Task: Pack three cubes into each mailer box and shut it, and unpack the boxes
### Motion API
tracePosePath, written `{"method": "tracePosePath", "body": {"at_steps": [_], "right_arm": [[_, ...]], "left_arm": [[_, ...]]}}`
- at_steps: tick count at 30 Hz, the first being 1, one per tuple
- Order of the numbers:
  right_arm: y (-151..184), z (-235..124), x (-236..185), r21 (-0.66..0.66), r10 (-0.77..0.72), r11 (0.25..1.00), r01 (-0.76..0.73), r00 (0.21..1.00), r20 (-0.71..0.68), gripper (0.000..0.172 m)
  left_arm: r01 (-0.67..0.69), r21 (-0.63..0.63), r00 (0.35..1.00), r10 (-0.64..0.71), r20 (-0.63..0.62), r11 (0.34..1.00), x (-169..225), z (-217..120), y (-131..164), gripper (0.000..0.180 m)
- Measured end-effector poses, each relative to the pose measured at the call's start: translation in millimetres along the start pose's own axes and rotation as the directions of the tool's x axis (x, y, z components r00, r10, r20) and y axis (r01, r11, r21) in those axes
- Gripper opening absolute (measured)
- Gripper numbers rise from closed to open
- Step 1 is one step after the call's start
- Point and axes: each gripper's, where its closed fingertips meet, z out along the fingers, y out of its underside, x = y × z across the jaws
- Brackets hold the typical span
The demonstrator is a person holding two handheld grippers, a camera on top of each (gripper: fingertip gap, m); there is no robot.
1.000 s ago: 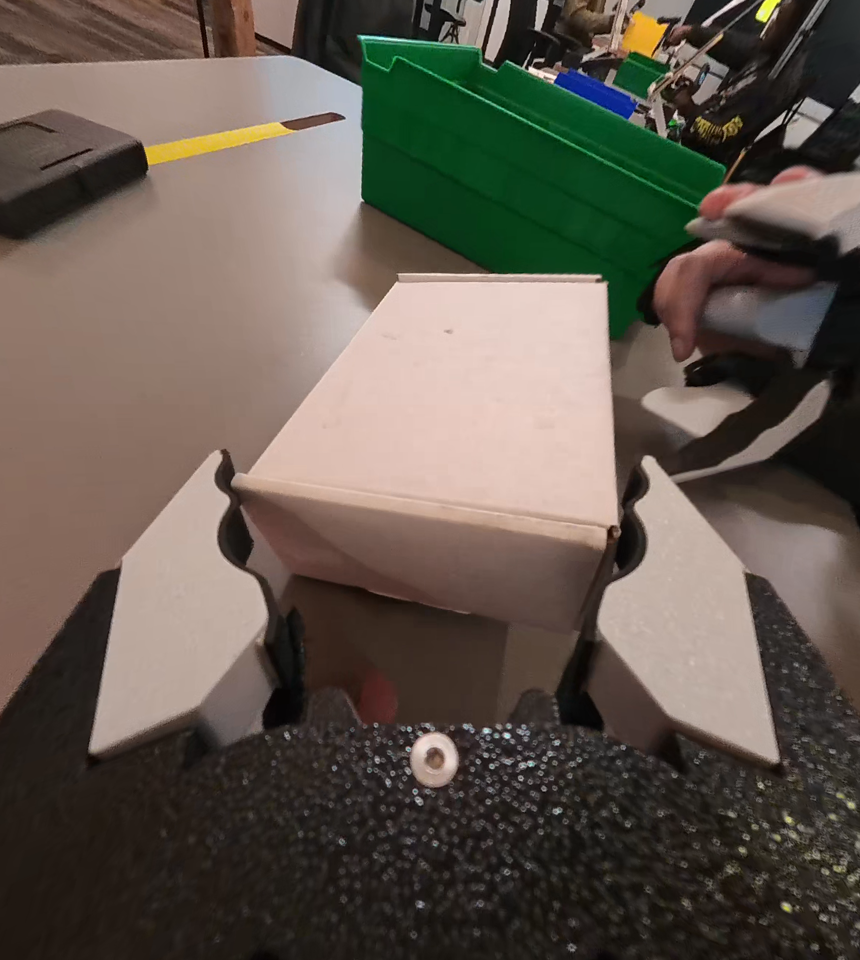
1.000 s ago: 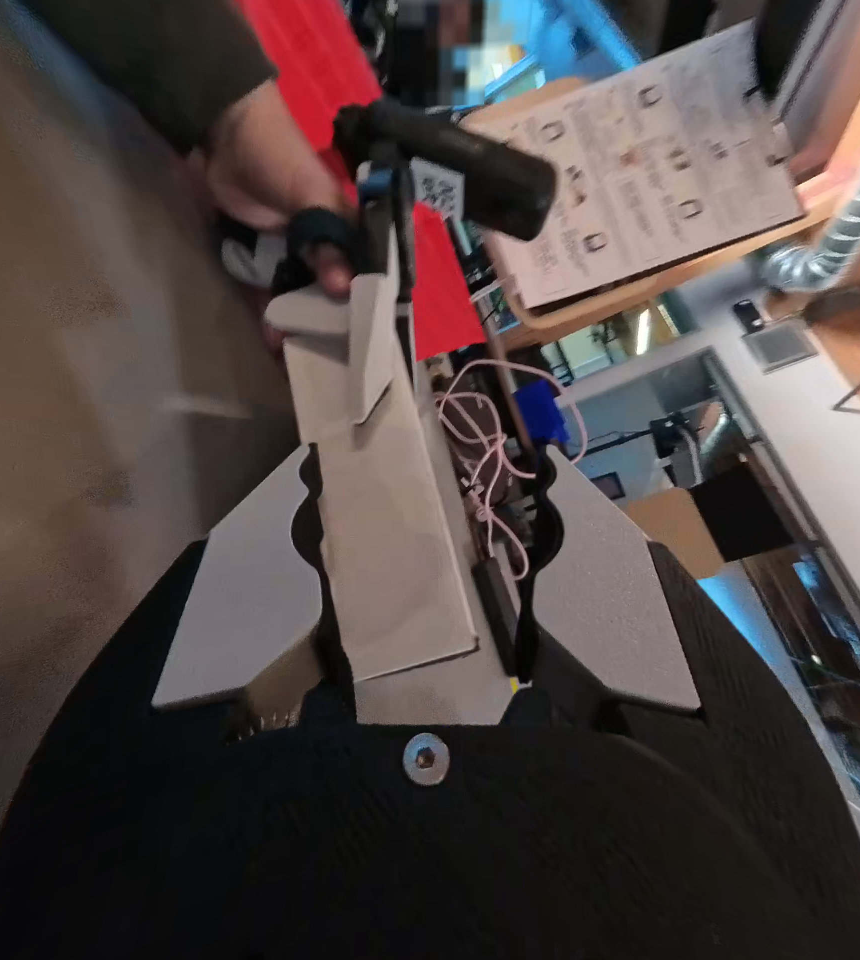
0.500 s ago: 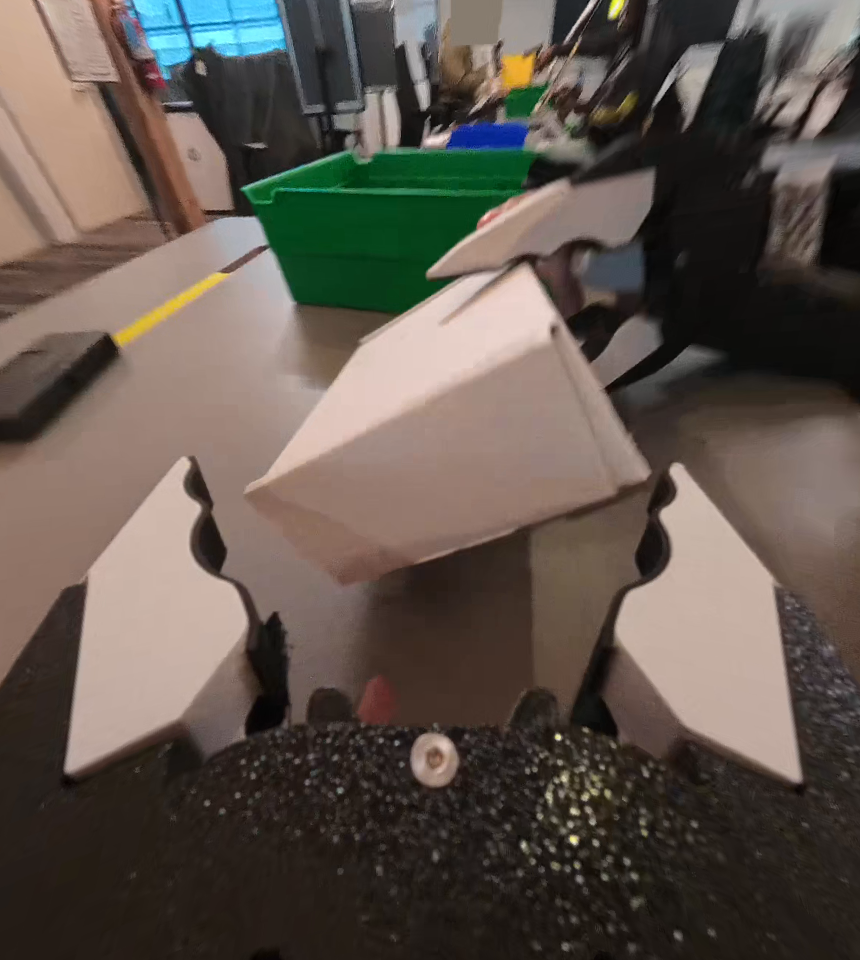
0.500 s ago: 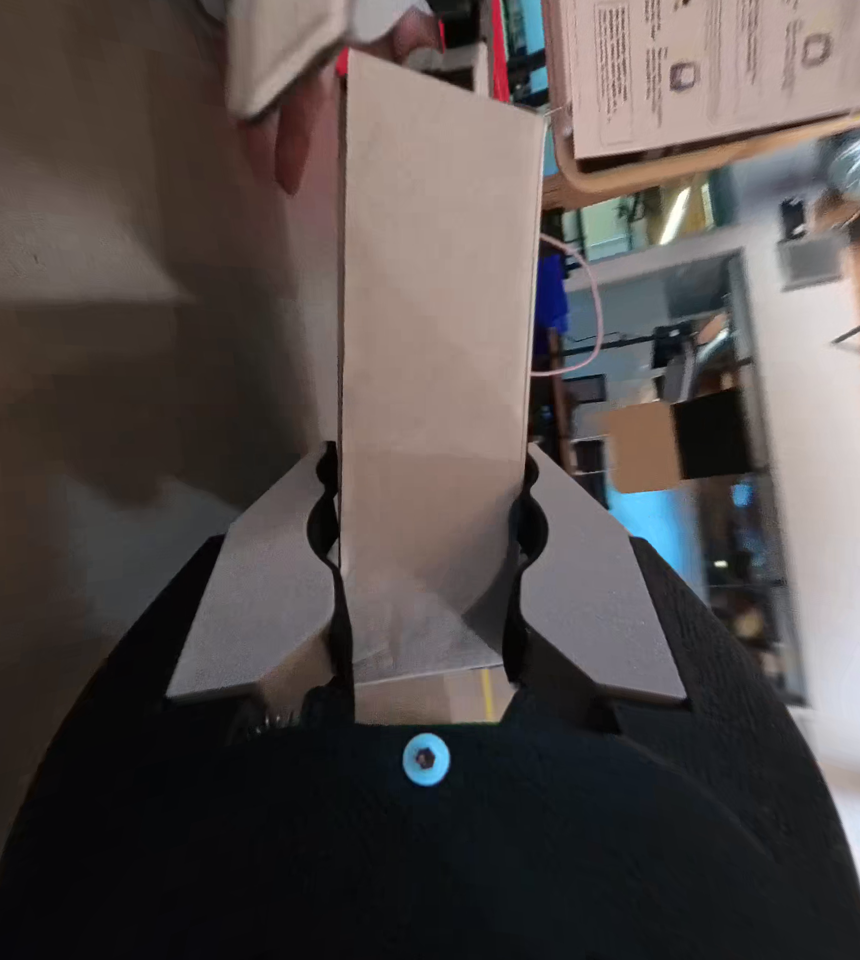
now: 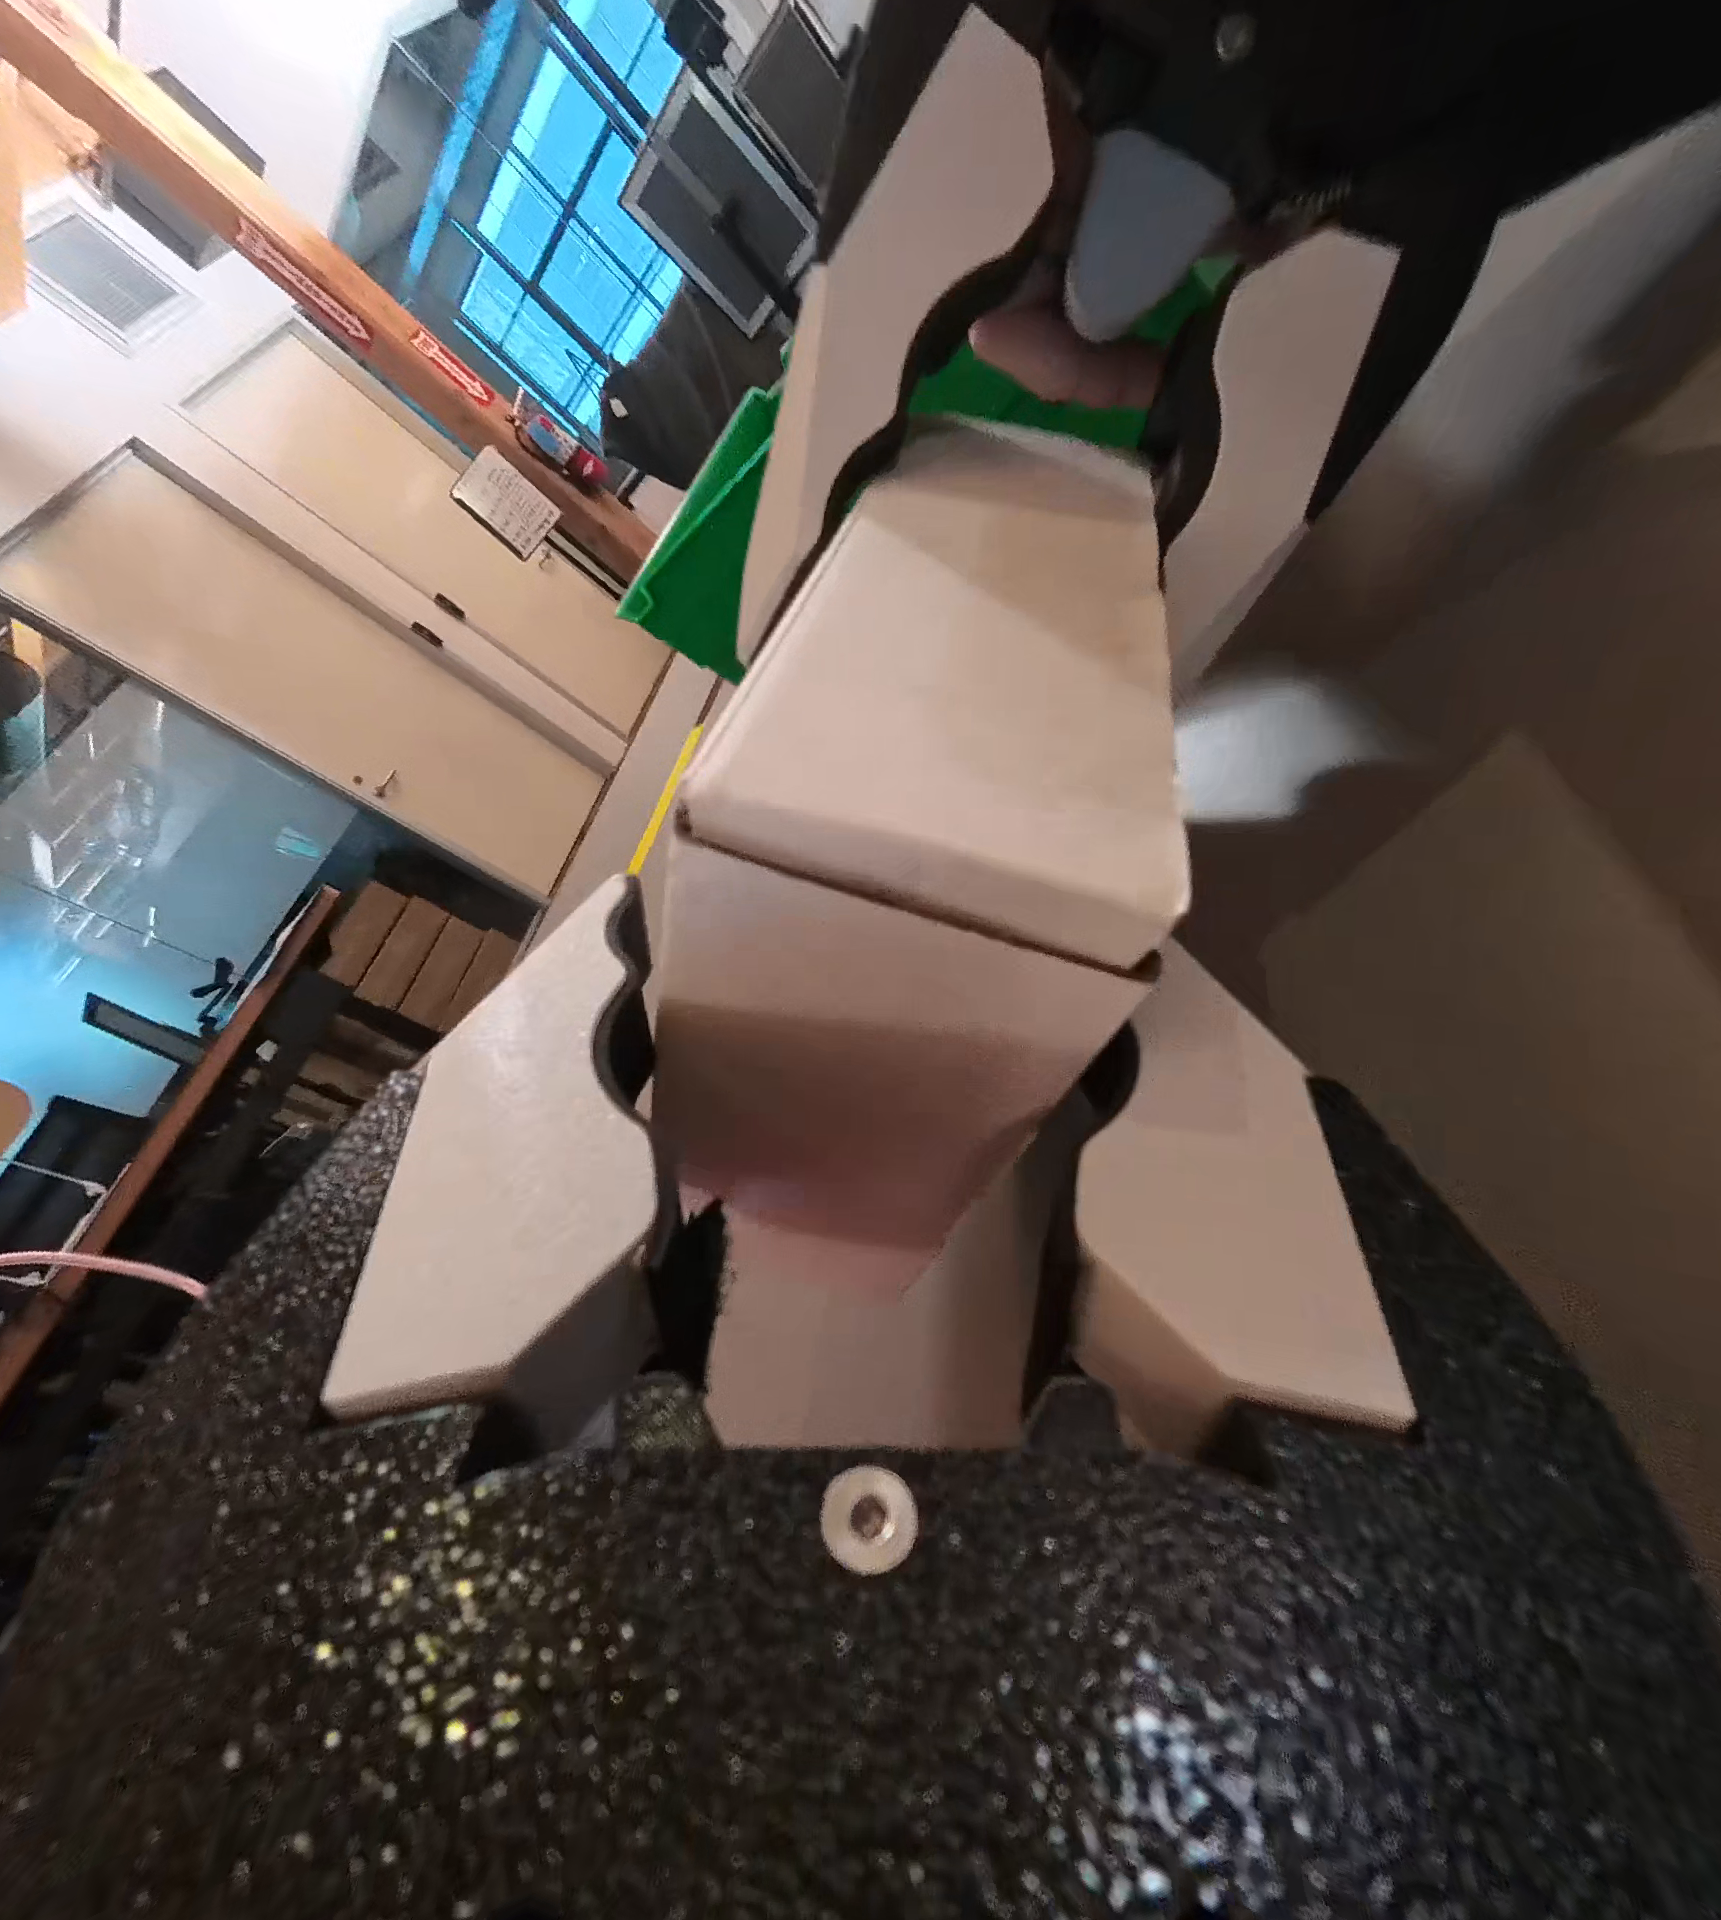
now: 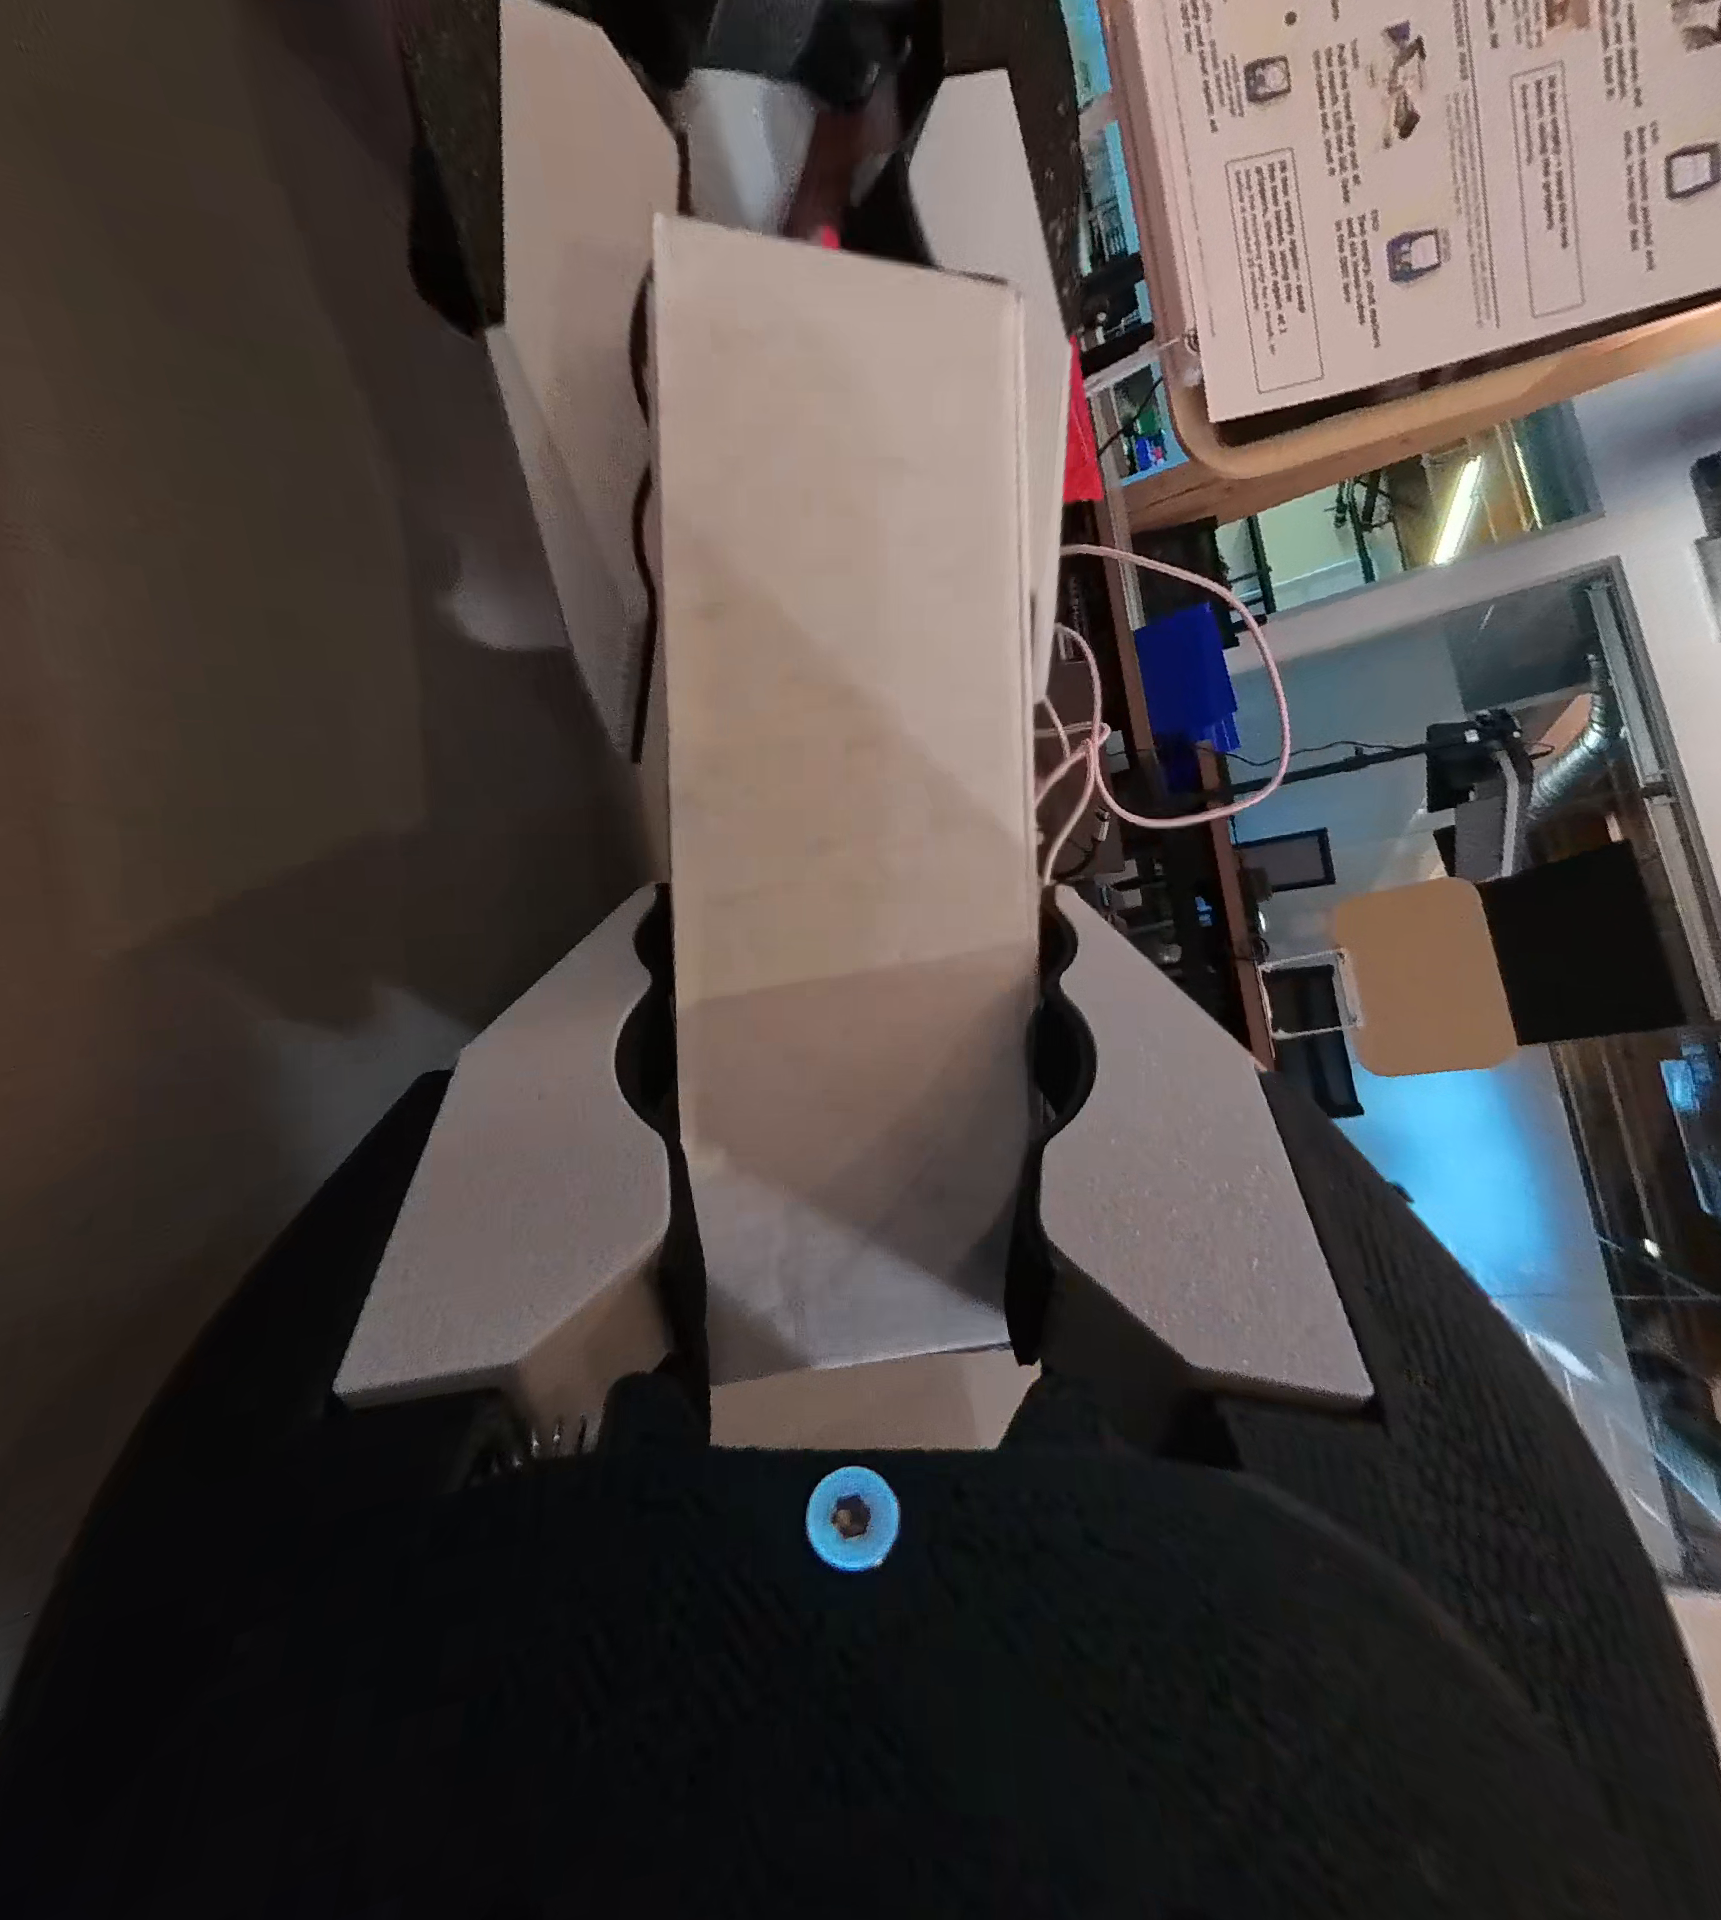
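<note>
Left wrist view: the left tongs are clamped on the near end of a closed white cardboard box, which fills the middle of the frame and is held clear of the tabletop at the right. The left pad presses against the box's side; the right pad is mostly hidden behind the box's corner. At the top of the frame the right tongs grip the box's far end, with a person's hand showing between their fingers. A green bin sits behind the box, left of centre, and a strip of yellow tape runs along the tabletop just left of the box. Windows and cabinets fill the tilted upper left.

Right wrist view: the right tongs are clamped on the same box, both pads pressed flat against its long sides in the centre of the frame. At the top of the frame the left tongs hold the opposite end. The tabletop lies along the left side. A pink cable loops right of the box, and a printed sheet on a board fills the upper right.
</note>
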Motion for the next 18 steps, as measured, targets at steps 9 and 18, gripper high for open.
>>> {"method": "tracePosePath", "body": {"at_steps": [9, 18], "right_arm": [[-35, -19, 26, 0.164, -0.022, 0.985, 0.049, 0.986, -0.164, 0.069], [-35, -21, 38, 0.074, -0.162, 0.979, 0.191, 0.944, -0.289, 0.056]], "left_arm": [[0.206, -0.203, 0.976, -0.215, -0.020, 0.957, -5, 4, 29, 0.080], [0.357, -0.242, 0.923, -0.380, -0.053, 0.902, -3, 5, 29, 0.078]]}}
